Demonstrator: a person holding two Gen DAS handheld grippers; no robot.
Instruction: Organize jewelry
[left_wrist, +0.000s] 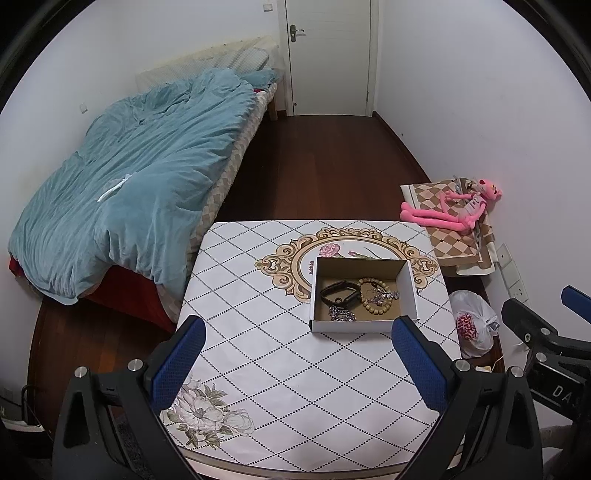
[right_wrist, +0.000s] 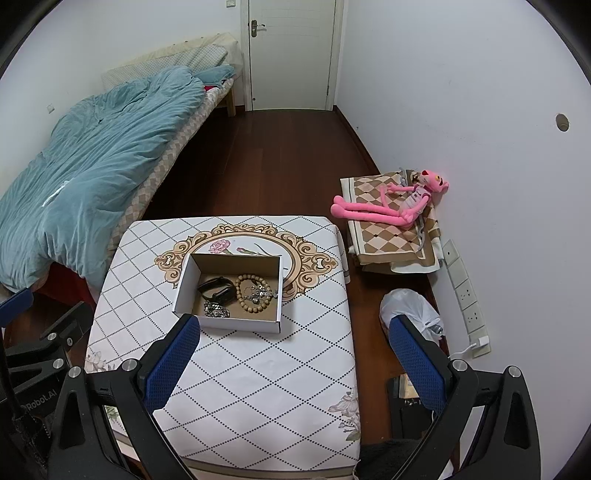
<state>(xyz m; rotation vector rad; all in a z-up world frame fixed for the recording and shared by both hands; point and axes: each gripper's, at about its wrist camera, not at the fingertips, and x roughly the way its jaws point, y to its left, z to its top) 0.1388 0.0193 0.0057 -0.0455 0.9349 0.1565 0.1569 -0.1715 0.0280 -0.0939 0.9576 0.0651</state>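
A shallow cardboard box (left_wrist: 410, 284) (right_wrist: 184, 284) sits on the table with the diamond-patterned cloth (left_wrist: 280, 354) (right_wrist: 258, 369). Inside lie a black band watch (left_wrist: 340, 291) (right_wrist: 216, 290), a wooden bead bracelet (left_wrist: 373, 297) (right_wrist: 255, 291), a silvery sparkly piece on top of it (left_wrist: 386, 295) (right_wrist: 264, 291), and a metal chain bracelet (left_wrist: 341, 314) (right_wrist: 216, 309). My left gripper (left_wrist: 299, 332) is open and empty, held above the table in front of the box. My right gripper (right_wrist: 295, 332) is open and empty, to the right of the box's front.
A bed with a blue quilt (left_wrist: 140, 177) (right_wrist: 81, 173) stands left. A pink plush toy (left_wrist: 458, 210) (right_wrist: 391, 203) lies on folded checked cloth right of the table. A white plastic bag (left_wrist: 472, 321) (right_wrist: 410, 310) sits on the floor. A closed door (left_wrist: 328, 55) is at the back.
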